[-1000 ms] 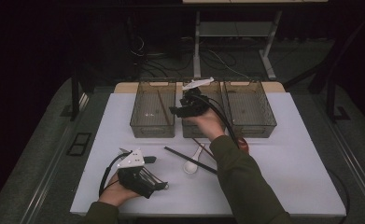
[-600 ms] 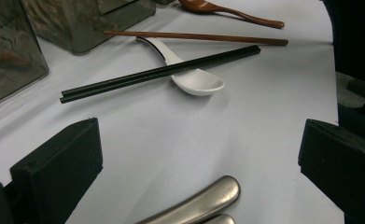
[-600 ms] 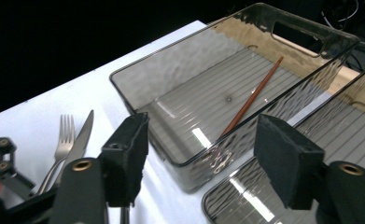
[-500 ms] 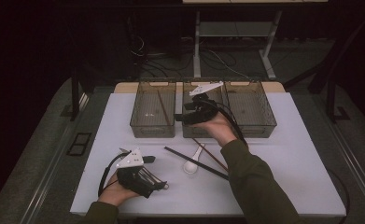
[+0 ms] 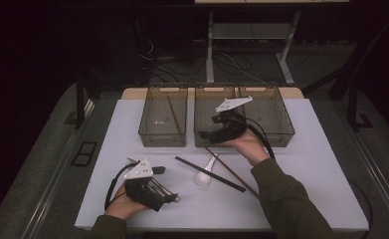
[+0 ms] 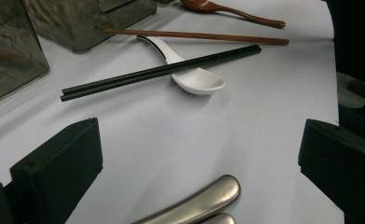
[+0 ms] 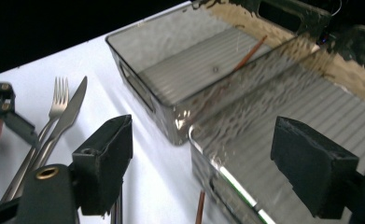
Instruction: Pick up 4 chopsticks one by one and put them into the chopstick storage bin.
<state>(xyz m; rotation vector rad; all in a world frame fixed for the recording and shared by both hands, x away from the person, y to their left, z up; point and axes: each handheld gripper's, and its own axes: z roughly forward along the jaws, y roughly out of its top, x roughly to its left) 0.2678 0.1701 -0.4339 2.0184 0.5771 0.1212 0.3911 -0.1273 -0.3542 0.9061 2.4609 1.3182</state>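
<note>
The right tool (image 5: 217,130) hovered over the front wall of the middle bin (image 5: 207,107), at the desk's (image 5: 321,164) far edge. Its jaws had just been opening and stood released, with nothing between them. The left tool (image 5: 169,195) rested near the front left corner, jaws wide, nothing clamped. Black chopsticks (image 5: 209,174) crossed a white spoon (image 5: 204,174) mid-desk, with a brown chopstick (image 5: 232,172) just beside them.
</note>
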